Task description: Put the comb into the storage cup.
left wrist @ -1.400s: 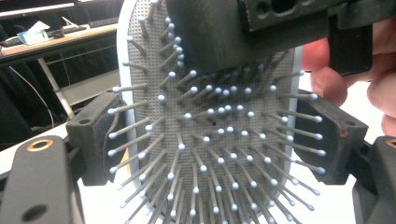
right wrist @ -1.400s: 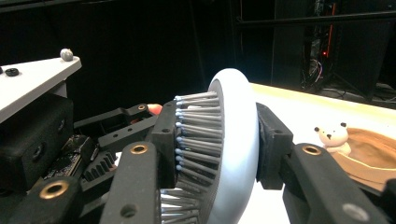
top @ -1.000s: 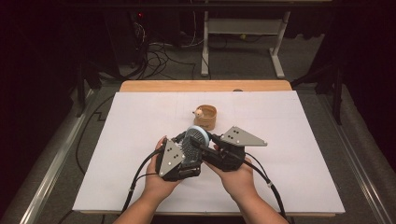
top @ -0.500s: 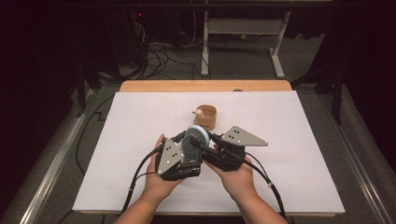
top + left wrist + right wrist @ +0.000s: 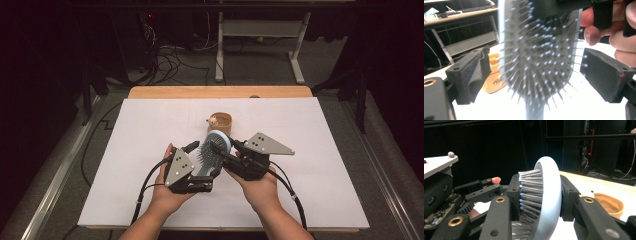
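Wooden bowl w/ small figure

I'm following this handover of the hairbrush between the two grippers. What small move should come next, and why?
Probably draw the left gripper back off the hairbrush. Its jaws have just been opening and now stand clear of the bristles, while the right gripper is clamped on the brush head, so it carries the brush alone.

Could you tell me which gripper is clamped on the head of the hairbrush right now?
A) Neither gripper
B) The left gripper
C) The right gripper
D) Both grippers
C: in the right gripper view the right gripper has one jaw on the bristles and one on the pale back of the hairbrush, while in the left gripper view the left gripper stands with its jaws apart on either side of the brush, clear of it.
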Action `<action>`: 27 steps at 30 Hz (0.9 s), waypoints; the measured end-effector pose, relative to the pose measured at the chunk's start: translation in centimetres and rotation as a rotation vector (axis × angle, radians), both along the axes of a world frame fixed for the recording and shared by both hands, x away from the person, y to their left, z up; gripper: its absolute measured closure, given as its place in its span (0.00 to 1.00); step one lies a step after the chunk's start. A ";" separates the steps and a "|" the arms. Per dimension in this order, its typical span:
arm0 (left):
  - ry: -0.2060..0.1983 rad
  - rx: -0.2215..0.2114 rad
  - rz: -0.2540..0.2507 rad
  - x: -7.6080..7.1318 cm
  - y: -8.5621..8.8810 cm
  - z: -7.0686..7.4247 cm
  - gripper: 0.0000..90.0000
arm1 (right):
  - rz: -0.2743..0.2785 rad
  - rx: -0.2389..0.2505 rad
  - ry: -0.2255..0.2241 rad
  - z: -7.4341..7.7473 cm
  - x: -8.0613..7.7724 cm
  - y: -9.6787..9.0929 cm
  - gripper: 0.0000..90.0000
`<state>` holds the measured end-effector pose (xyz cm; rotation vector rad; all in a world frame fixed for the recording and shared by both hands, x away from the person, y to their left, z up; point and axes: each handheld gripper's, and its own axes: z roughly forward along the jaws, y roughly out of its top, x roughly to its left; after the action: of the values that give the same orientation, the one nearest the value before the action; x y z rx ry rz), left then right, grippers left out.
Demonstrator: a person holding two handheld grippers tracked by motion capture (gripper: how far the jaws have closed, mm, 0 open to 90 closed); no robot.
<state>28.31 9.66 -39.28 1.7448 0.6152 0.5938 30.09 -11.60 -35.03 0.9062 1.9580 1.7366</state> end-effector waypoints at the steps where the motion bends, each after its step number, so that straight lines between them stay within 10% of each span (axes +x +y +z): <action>1: -0.001 0.000 0.000 0.0 0.1 0.0 0.12 | -0.003 0.002 -0.001 0.1 0.0 -0.2 0.70; 27: 0.019 -0.025 0.024 0.8 5.1 -1.6 0.10 | -0.093 -0.030 -0.041 0.2 0.8 -3.0 0.70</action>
<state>29.11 14.72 -40.88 1.7234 0.6547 0.5845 30.86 -14.57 -34.82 0.9289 1.8796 1.6570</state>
